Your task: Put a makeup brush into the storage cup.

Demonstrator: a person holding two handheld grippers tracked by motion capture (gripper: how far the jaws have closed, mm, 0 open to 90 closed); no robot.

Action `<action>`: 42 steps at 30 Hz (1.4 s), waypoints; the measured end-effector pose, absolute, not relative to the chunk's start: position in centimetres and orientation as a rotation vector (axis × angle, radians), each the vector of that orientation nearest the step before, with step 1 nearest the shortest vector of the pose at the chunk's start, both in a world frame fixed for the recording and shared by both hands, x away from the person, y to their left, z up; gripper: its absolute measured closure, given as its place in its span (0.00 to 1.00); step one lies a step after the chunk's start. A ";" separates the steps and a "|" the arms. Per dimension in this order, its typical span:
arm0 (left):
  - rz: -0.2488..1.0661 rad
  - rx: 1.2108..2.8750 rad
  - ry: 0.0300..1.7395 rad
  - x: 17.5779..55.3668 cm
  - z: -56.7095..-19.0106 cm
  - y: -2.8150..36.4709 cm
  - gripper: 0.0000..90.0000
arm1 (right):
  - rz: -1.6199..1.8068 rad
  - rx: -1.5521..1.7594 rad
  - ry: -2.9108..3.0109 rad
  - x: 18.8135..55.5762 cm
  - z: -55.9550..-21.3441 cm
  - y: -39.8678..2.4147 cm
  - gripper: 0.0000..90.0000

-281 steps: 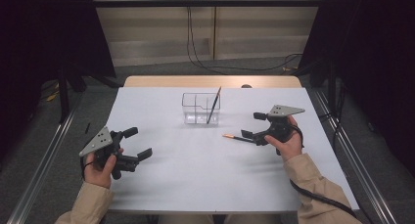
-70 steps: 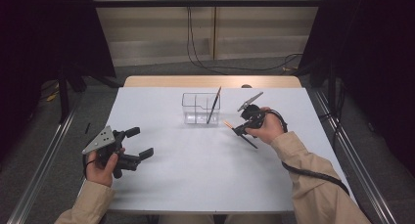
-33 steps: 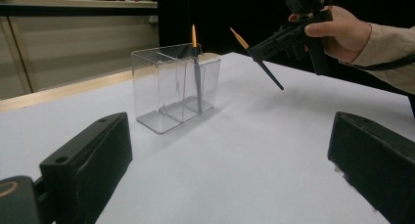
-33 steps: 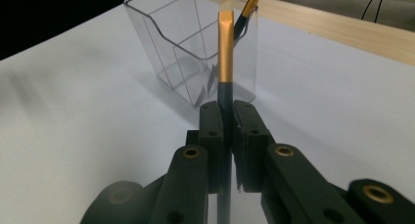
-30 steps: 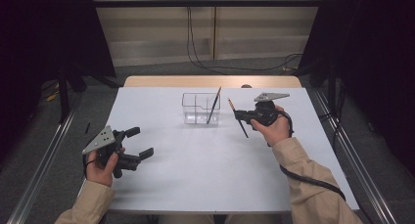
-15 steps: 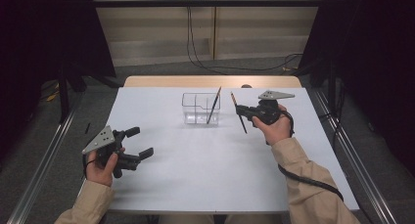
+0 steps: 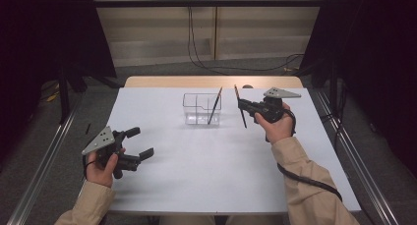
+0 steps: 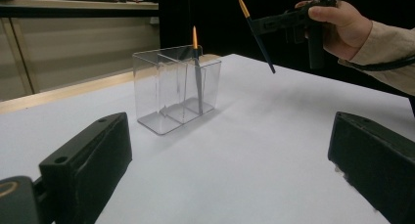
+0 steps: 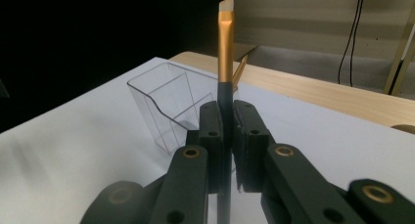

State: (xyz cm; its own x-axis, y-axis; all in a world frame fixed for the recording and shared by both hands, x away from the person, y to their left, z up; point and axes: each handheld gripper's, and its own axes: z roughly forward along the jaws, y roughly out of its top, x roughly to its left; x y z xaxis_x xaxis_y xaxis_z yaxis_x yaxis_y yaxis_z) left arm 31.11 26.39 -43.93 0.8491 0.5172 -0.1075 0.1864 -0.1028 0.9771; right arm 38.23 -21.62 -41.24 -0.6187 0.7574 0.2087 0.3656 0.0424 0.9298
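The brush (image 7: 239,106) is clamped between the closed jaws of the right gripper (image 7: 244,107) and is held nearly upright, gold ferrule and pale bristle tip uppermost, clear of the white table (image 7: 206,176). Compared with the earlier high views, where it lay flat on the table to the right of the clear organiser (image 7: 199,108), it has been lifted, turned from a slanted to an upright attitude, and carried leftward until it stands just beside the organiser's right end, still outside it. A second brush (image 7: 215,105) is already leaning in the right-hand compartment. In the right gripper view the dark handle (image 9: 225,99) is seen pinched squarely between the pads, with the organiser (image 9: 171,106) directly ahead and below. The left gripper (image 7: 142,143) is rested on the table at the near left with its jaws spread and nothing between them; its position is unchanged across the views. It is judged that the pickup is complete and that lowering the handle end into a compartment remains to be done.
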 end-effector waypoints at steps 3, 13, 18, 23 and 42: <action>0.302 1.674 0.553 31.1 -43.9 26.4 0.03 | 1.613 1.130 1.961 38.3 -41.1 -21.7 0.93; 0.301 1.672 0.552 31.1 -43.9 26.4 0.03 | 1.642 1.106 1.897 38.4 -40.6 -21.4 0.93; 0.305 1.666 0.550 31.1 -43.9 26.5 0.02 | 1.662 1.102 1.856 38.4 -40.4 -21.2 0.93; 0.302 1.664 0.548 31.1 -43.9 26.4 0.02 | 1.678 1.086 1.835 38.6 -40.1 -20.9 0.93; 0.296 1.653 0.554 31.0 -44.0 26.6 0.03 | 1.741 1.069 1.792 40.0 -39.7 -19.4 0.93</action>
